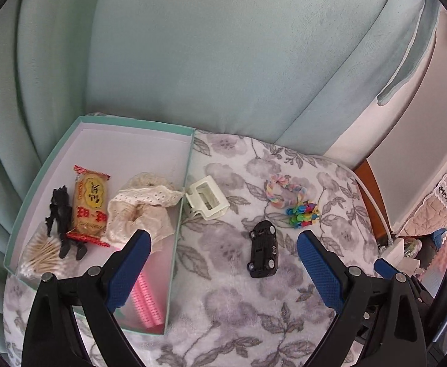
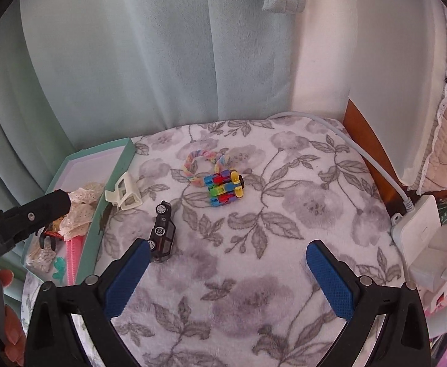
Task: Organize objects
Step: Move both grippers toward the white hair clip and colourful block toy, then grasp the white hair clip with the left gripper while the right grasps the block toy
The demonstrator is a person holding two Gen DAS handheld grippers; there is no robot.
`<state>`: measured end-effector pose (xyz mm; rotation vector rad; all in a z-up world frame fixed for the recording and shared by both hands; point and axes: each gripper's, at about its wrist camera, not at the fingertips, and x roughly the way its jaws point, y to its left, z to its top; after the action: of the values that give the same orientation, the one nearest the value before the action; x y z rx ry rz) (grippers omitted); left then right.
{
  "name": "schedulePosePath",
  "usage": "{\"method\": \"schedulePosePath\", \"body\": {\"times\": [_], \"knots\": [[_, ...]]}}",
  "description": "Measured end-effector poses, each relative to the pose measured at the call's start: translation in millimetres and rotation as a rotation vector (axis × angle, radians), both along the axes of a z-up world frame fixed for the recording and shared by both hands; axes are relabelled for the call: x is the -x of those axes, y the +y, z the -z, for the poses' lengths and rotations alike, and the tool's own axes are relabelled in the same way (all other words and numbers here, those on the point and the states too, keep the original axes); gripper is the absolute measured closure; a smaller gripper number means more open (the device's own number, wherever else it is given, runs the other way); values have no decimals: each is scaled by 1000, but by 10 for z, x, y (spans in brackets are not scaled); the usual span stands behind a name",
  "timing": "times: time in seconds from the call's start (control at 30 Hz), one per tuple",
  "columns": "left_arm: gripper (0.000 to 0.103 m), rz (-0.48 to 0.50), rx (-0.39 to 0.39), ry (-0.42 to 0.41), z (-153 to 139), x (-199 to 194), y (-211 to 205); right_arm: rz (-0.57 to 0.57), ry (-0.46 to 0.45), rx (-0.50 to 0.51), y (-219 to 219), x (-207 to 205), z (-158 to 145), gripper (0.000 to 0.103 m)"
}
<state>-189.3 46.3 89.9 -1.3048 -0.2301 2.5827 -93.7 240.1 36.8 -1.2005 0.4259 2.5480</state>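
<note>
Overhead, both tools empty, fingers spread wide apart. Left tool (image 1: 223, 260) hangs over the floral blanket (image 1: 223, 305), its left finger above the box (image 1: 174, 244) edge. Right tool (image 2: 226, 263) hangs over bare blanket, nearer the right side.

Box: teal rim, pale inside, at the blanket's left, against the curtain (image 1: 193, 46). In it: snack pack (image 1: 89, 205), black figure (image 1: 59, 217) touching the pack's left side, cotton swabs (image 1: 41, 255) in the near corner, lace cloth (image 1: 144, 205) beside the pack and lapping the right wall, pink comb (image 1: 148, 296) along the right wall at the near end.

Loose on the blanket:
- white clip (image 1: 206, 198), just beside the box's right wall, outside it.
- black toy car (image 1: 263, 248), flipped, wheels up, between the left tool's fingers in its view; close by the right tool's left finger in the right wrist view.
- pastel braided band (image 1: 280, 191), further back.
- coloured block toy (image 1: 303, 214), touching the band's near side.

Power adapter (image 2: 419, 238) and cable (image 2: 361, 150) at the blanket's right edge. A hand shows at the lower left of the right wrist view.
</note>
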Motion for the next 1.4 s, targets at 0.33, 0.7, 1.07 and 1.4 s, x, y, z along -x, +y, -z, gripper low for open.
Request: {"method": "schedulePosePath", "body": {"times": [0.33, 0.7, 1.07, 1.4], "knots": [[19, -4, 3, -103, 441, 420, 247, -8, -44, 22, 258, 382, 337, 0], [24, -76, 6, -162, 732, 599, 325, -34, -78, 36, 313, 650, 603, 0], [34, -149, 40, -134, 685, 763, 389, -58, -76, 30, 304, 876, 632, 9], [54, -180, 46, -155, 769, 847, 303, -60, -60, 7, 176, 874, 674, 54]]}}
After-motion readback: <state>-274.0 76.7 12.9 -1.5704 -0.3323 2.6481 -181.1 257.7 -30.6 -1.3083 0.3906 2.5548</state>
